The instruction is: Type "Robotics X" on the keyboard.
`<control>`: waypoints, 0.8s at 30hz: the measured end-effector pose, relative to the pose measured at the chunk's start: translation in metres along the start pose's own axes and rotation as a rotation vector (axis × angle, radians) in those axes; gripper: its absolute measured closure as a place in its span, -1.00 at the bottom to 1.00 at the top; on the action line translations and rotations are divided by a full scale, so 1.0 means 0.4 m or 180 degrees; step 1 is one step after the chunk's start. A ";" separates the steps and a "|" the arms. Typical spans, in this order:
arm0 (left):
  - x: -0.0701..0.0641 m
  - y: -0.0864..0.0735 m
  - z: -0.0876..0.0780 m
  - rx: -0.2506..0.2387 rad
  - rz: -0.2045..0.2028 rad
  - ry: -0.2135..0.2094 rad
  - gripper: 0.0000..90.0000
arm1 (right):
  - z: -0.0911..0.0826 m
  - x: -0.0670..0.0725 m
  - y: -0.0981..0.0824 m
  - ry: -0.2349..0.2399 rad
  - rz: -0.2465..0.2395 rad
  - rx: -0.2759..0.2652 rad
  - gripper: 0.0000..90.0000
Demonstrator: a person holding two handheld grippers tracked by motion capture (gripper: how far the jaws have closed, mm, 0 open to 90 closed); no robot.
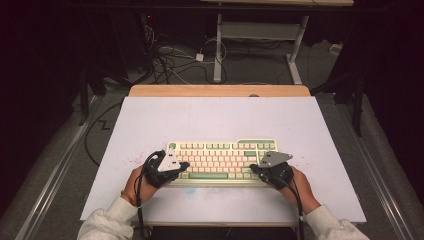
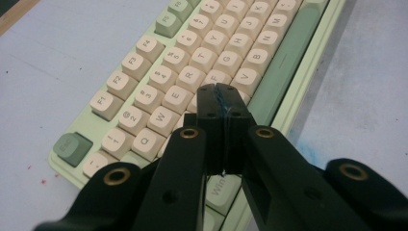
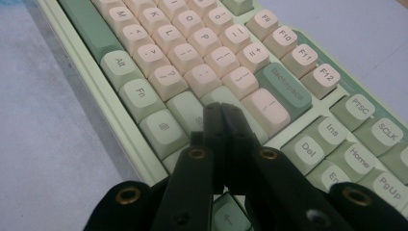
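A pale green keyboard with cream and sage-green keycaps [image 1: 222, 161] lies flat near the front of the white-topped counter [image 1: 150, 125], square to the person's edge. The left hand-held gripper [image 2: 221, 94] hovers over the keyboard's left end, jaws clenched on nothing, tips above the D–F keys. The right hand-held gripper [image 3: 221, 111] sits over the right end — jaws likewise pressed together and empty, tips by the Shift key below Backspace.
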State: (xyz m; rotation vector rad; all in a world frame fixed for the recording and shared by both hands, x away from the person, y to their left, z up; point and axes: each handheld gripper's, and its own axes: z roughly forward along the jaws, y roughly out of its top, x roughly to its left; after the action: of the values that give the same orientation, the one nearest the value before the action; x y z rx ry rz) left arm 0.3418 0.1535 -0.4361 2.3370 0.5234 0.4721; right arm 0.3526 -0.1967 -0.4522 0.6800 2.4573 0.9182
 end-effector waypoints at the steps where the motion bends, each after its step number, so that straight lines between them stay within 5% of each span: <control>1: 0.001 0.002 0.001 0.0013 0.0011 -0.0010 0.94 | 0.000 0.000 0.000 -0.0002 -0.0001 0.0001 1.00; 24: 0.008 0.006 0.043 0.0148 0.0024 -0.0100 0.94 | 0.001 0.001 -0.001 -0.0002 0.0016 -0.0013 1.00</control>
State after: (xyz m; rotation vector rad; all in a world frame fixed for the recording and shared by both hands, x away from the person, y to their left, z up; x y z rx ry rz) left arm 0.3530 0.1441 -0.4460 2.3877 0.5159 0.4304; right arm 0.3525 -0.1966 -0.4529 0.6851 2.4537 0.9245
